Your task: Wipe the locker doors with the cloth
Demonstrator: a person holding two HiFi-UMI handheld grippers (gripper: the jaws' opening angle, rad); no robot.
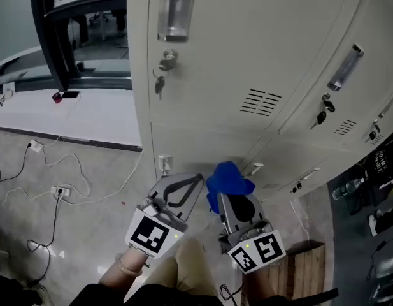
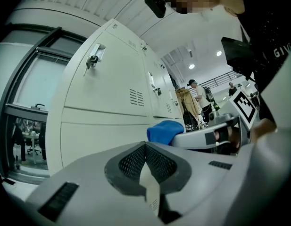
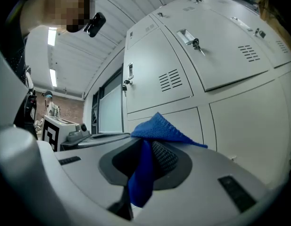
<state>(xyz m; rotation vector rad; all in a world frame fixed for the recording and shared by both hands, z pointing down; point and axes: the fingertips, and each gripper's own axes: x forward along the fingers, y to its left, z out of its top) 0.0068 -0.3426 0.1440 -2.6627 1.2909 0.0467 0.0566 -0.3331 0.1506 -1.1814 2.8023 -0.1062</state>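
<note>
A blue cloth (image 1: 228, 178) is pinched in my right gripper (image 1: 229, 195), which is shut on it; in the right gripper view the cloth (image 3: 152, 134) sticks up between the jaws and hangs down at the near side. The cloth's tip sits close to the lower part of the pale grey locker doors (image 1: 247, 50), whether touching I cannot tell. My left gripper (image 1: 183, 187) is just left of it, jaws closed with nothing in them (image 2: 146, 166). From the left gripper view the cloth (image 2: 163, 131) shows to the right, in front of the locker doors (image 2: 107, 93).
Keys hang in the locks (image 1: 159, 81) of several doors (image 1: 322, 113). A window sill (image 1: 69, 116) lies left, cables and sockets (image 1: 59, 191) on the floor. A wooden crate (image 1: 304, 266) stands at lower right. People stand far off (image 2: 198, 95).
</note>
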